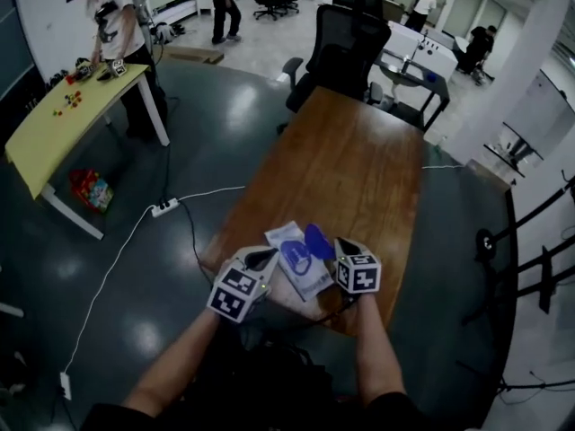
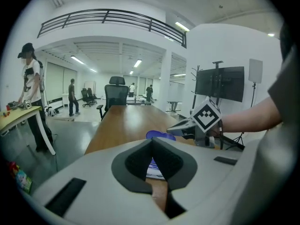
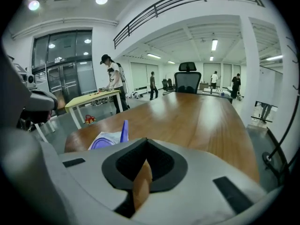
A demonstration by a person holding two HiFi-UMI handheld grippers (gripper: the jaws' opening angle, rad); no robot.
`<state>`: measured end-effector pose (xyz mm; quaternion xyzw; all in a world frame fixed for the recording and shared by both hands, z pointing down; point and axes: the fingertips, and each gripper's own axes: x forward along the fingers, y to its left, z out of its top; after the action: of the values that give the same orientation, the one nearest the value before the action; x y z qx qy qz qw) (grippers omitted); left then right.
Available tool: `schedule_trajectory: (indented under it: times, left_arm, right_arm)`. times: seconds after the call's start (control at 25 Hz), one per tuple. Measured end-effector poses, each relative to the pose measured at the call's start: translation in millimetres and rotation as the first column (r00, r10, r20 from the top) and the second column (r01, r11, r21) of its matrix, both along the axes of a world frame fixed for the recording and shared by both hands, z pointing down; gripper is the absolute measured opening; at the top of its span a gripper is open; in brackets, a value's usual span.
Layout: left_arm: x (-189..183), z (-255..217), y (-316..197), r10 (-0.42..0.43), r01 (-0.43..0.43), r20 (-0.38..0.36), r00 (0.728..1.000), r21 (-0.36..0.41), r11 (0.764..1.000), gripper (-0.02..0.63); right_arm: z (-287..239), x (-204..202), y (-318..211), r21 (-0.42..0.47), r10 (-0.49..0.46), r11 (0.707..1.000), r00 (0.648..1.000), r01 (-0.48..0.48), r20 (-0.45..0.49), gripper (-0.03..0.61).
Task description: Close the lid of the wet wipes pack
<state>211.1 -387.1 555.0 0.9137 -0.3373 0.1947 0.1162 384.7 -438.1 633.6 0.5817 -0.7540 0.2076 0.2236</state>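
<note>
The wet wipes pack (image 1: 301,269) lies flat on the near end of the wooden tabletop (image 1: 352,155), close to the edge in front of the person, between the two grippers. Its blue lid (image 1: 319,239) is open and stands up from the pack, on the side nearer the right tongs.

The left tongs (image 1: 267,258) sit just beside the pack's left edge, pointing in toward it. In the left gripper view the left tongs (image 2: 151,140) are pressed together at their tips, with only a narrow slit below them through which a strip of wood and a bit of the pack's white and blue wrapper show. The right gripper, with its marker cube, reaches in from the right of that view, its tip close to the blue lid (image 2: 158,135).

The right tongs (image 1: 340,242) hover just beside the raised lid. In the right gripper view the right tongs (image 3: 146,140) are likewise together, holding nothing, and the pack (image 3: 104,140) lies to their left with the lid (image 3: 124,130) upright on it.

A black office chair (image 1: 346,43) stands at the far end of the tabletop. Well apart, to the left, a person (image 1: 112,25) stands at a yellow table (image 1: 63,124).
</note>
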Motion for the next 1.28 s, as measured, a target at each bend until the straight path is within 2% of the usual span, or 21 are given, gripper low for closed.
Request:
schedule_trajectory:
  times: [0.28, 0.44, 0.76, 1.04, 1.28]
  left_arm:
    - [-4.3, 3.1, 1.0, -0.025, 0.025, -0.013, 1.000, -0.017, 1.000, 0.006]
    - [-4.4, 8.8, 4.4, -0.036, 0.036, -0.011, 0.999, -0.028, 0.999, 0.006]
    - [-15.1, 17.6, 4.8, -0.068, 0.067, -0.014, 0.998, -0.052, 0.996, 0.006]
    - [-23.8, 19.7, 10.1, -0.089, 0.087, -0.024, 0.996, -0.060, 0.994, 0.006]
    - [-24.9, 25.0, 12.7, -0.092, 0.090, -0.031, 0.995, -0.073, 0.993, 0.006]
  right_arm:
    - [-7.7, -53.7, 16.5, -0.008, -0.176, 0.984, 0.984, 0.176, 0.023, 0.009]
    - [2.1, -86.5, 32.6, -0.037, -0.231, 0.972, 0.972, 0.233, 0.050, 0.009]
    - [30.7, -115.4, 37.5, -0.126, -0.235, 0.961, 0.968, 0.245, 0.093, 0.009]
    - [45.4, -117.0, 38.5, -0.174, -0.220, 0.959, 0.975, 0.224, 0.044, 0.009]
    - [54.5, -116.1, 33.8, -0.301, -0.180, 0.929, 0.974, 0.214, 0.137, 0.009]
